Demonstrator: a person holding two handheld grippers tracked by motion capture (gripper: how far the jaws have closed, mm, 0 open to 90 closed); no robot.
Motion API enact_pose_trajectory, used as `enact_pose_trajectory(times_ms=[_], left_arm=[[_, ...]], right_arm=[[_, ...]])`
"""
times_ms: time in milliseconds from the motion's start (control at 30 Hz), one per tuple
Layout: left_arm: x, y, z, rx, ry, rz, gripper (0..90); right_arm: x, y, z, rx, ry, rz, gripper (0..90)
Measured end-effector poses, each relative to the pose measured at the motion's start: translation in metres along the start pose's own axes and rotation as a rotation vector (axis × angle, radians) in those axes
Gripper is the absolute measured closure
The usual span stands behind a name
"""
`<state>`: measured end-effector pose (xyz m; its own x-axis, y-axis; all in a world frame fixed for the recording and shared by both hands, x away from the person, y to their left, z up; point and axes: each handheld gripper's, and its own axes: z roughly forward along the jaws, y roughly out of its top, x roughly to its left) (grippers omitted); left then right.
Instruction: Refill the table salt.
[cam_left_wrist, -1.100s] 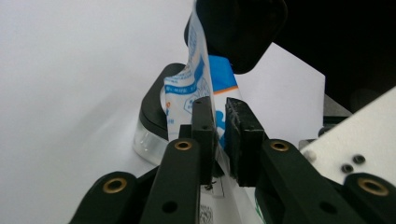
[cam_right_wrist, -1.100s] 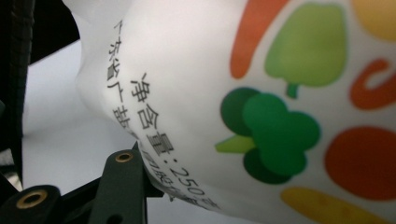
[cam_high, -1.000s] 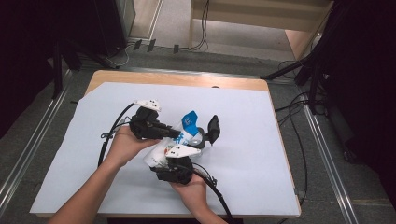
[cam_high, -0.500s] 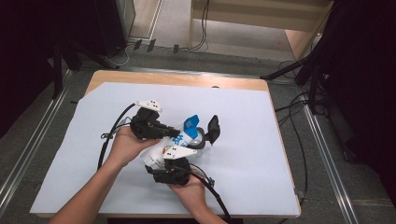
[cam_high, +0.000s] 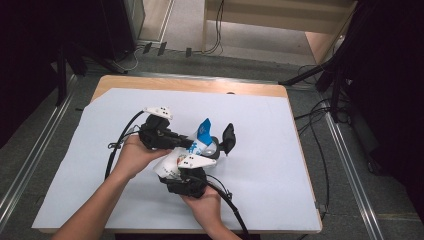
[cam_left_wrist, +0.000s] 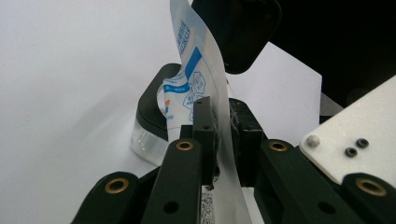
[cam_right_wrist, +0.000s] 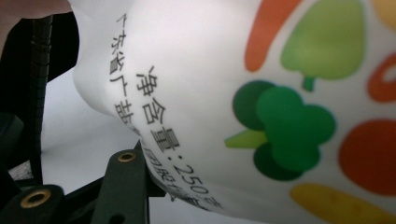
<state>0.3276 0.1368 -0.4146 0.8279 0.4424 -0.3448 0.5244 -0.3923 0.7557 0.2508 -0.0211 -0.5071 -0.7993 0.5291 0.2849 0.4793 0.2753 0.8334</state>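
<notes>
A white and blue printed plastic pouch (cam_high: 202, 131) is held up between both grippers over the middle of the table. My left gripper (cam_high: 192, 143) comes in from the left and is shut on the pouch's thin film (cam_left_wrist: 224, 93); its jaws have just been opening a little, with the film still pinched. My right gripper (cam_high: 182, 162) comes from below. Its jaws have just been closing on the pouch's bulging body (cam_right_wrist: 233, 93), with one finger (cam_right_wrist: 123, 186) against it. Just beyond stands a black container (cam_left_wrist: 149, 112) with a clear base, its black lid (cam_high: 227, 137) raised.
A white sheet (cam_high: 280, 150) covers the wooden table (cam_high: 200, 85). Black cables (cam_high: 117, 145) trail from both grippers toward the person. Dark equipment stands on the floor at the left and right.
</notes>
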Motion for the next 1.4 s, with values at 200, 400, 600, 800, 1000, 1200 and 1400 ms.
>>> enact_pose_trajectory(times_ms=[200, 400, 600, 800, 1000, 1200, 1400], left_arm=[[0.0, 0.0, 0.002, 0.024, 0.011, 0.002, 87.7], [-0.001, 0.001, 0.004, 0.019, 0.021, 0.0, 89.4], [-0.001, 0.002, 0.005, 0.004, 0.017, -0.009, 89.2], [-0.002, 0.004, 0.007, 0.006, 0.011, -0.01, 88.6], [-0.002, 0.007, 0.007, 0.008, 0.013, -0.011, 88.6], [-0.002, 0.01, 0.008, 0.006, 0.018, -0.006, 88.8], [-0.001, 0.011, 0.008, 0.005, 0.021, -0.011, 88.9]], right_arm=[[0.001, 0.0, 0.002, 0.003, 0.006, 0.005, 51.8], [0.005, 0.001, 0.003, 0.008, 0.024, -0.021, 49.3], [0.004, 0.004, 0.002, 0.007, 0.021, -0.023, 50.1], [0.003, 0.005, 0.0, -0.011, 0.038, 0.027, 52.9], [0.002, 0.007, 0.0, -0.019, 0.061, 0.049, 52.0], [0.002, 0.01, -0.002, -0.017, 0.076, 0.057, 50.4], [0.001, 0.012, -0.002, -0.009, 0.08, 0.061, 49.8]])
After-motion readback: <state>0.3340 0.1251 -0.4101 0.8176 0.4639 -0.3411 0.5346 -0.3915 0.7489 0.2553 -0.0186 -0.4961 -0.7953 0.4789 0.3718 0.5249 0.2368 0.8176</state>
